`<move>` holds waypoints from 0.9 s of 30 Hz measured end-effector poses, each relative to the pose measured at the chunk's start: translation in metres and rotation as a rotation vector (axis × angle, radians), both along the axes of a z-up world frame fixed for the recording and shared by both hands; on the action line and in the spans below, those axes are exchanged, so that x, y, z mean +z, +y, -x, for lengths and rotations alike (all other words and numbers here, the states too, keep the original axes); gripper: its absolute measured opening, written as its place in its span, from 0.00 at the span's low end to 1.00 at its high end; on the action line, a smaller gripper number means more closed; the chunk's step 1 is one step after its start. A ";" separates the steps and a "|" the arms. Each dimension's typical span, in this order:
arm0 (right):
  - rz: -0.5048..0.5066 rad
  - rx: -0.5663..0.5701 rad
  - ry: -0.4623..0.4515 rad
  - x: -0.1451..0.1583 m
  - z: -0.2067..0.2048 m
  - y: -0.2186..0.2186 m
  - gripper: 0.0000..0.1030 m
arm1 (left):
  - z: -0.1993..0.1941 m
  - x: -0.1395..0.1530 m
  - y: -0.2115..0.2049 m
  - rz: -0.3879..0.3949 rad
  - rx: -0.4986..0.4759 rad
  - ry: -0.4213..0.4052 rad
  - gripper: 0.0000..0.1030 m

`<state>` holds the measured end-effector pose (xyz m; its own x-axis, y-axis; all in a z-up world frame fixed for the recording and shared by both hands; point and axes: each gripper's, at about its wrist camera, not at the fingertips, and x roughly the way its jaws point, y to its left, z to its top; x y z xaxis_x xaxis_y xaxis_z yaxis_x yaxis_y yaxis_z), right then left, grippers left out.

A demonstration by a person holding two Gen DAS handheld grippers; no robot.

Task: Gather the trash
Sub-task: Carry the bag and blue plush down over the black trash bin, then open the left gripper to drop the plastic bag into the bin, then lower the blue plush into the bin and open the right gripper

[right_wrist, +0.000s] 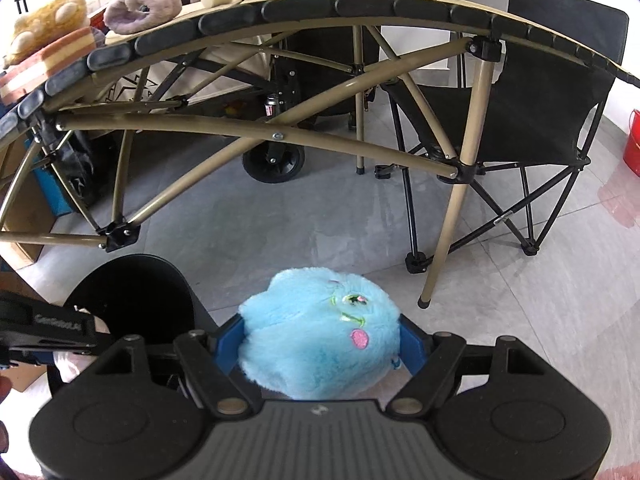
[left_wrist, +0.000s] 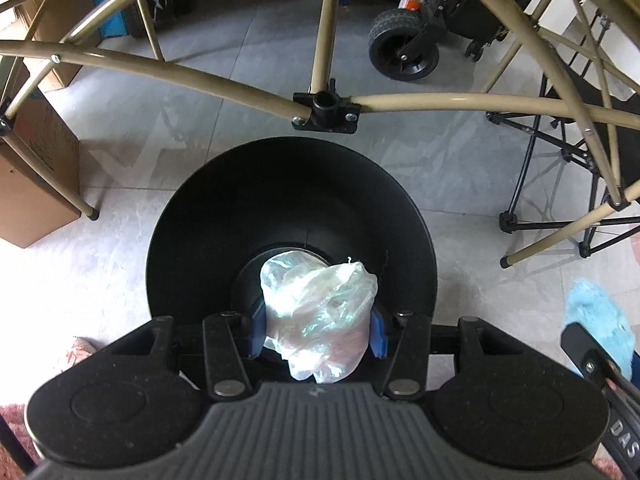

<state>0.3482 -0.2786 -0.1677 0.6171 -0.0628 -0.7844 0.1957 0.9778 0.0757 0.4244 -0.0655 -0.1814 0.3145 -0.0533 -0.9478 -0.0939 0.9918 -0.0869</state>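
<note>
Left wrist view: we see our left tool at frame bottom-centre, blue pads closed partway on a crumpled clear plastic bag, which bulges up betw. them. The bag hangs right over the mouth of a round black bin that fills the mid-frame; the bin stands on the grey tiled floor. Tan metal table legs and crossbars arc across the upper frame. A cardboard box sits at left edge, a black wheel upper right. At lower right edge we catch a bit of the blue plush toy.

Right wrist view: our right tool is at bottom-centre, jaws spread wide and pressed on both sides of the blue plush toy, w/ its stitched face up. The black bin is lower left, beside the toy, w/ the left tool reaching in from the left edge. Along the top, the tabletop carries plush slippers. A black folding chair stands at right.
</note>
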 end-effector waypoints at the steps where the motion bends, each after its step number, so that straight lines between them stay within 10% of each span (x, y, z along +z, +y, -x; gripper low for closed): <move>1: 0.002 -0.001 0.000 0.000 0.000 0.000 0.74 | -0.002 -0.002 0.000 -0.002 0.002 0.005 0.47; 12: -0.005 0.004 0.011 -0.003 -0.002 -0.001 0.74 | -0.011 -0.014 -0.003 -0.029 0.007 0.028 0.49; 20: -0.004 0.007 0.010 -0.003 -0.002 -0.001 0.74 | -0.009 -0.011 -0.004 -0.073 0.035 0.028 0.97; 27: -0.006 0.014 0.007 -0.002 0.000 0.002 0.74 | -0.008 -0.010 0.000 -0.089 0.039 0.029 0.98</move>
<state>0.3483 -0.2771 -0.1696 0.6126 -0.0495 -0.7888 0.1823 0.9800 0.0801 0.4329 -0.0651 -0.1913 0.2870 0.0436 -0.9569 -0.1338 0.9910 0.0050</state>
